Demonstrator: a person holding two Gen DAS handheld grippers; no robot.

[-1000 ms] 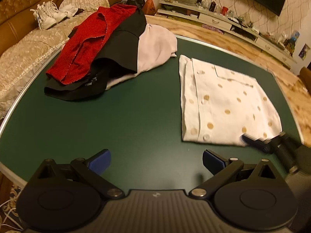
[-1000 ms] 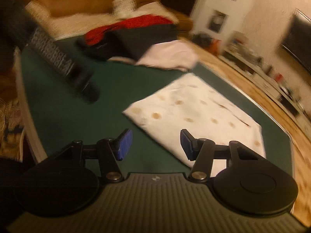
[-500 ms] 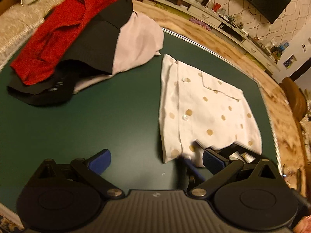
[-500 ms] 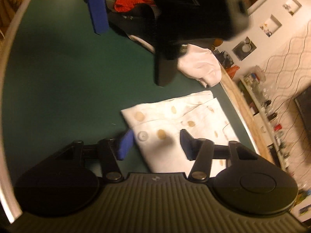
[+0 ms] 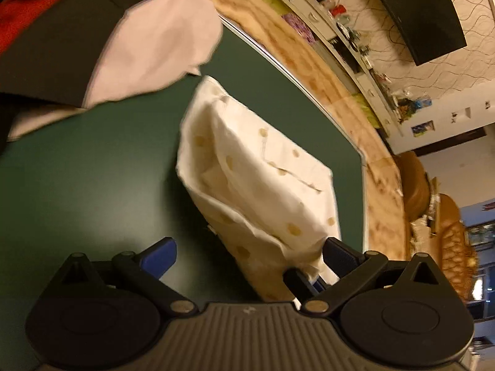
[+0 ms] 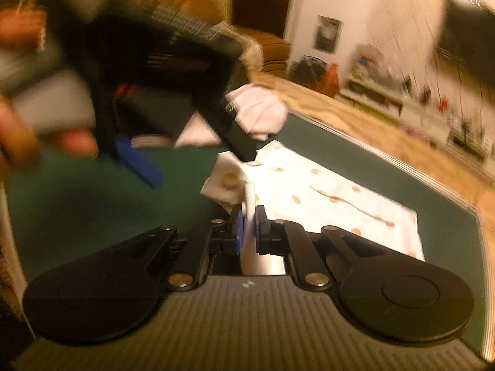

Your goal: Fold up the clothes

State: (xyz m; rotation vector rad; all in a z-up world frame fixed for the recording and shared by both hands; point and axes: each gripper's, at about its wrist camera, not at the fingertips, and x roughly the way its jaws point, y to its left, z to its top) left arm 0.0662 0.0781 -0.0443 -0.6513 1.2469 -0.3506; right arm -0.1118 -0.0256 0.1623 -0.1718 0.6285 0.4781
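Right gripper point(image 6: 247, 227) is clamped on the near corner of the white polka-dot shirt point(image 5: 263, 182); a thin pinch of cloth stands up between the blue pads point(image 6: 237, 232), jaws nearly touching. Left gripper point(image 5: 247, 258) is spread wide, pads well apart, and holds nothing; the shirt's lifted edge drapes across the space in front of its right finger, and the left finger sits over bare table. In the left wrist view the right gripper's fingertips show just under that lifted edge, pinching the fabric. The shirt lies on the green table point(image 5: 92, 185), partly folded, near corner raised off the surface and the rest flat, its far side close to the table's metal rim. Beyond the shirt, toward the table's far end, sits a pile of clothes: a pale pink garment point(image 5: 161, 43) nearest the shirt, almost touching its far corner, with a black garment point(image 5: 55, 61) and a red garment point(image 5: 27, 3) behind it. In the right wrist view the left gripper appears above the shirt's raised corner, heavily blurred, with a person's hand point(image 6: 21, 130) around its handle at the left edge. Past the table there is a wood-pattern floor, a low shelf unit point(image 5: 349, 49) with clutter and a dark TV point(image 5: 414, 12) on the wall. The right wrist view is motion-blurred, so fine detail there is unreadable.
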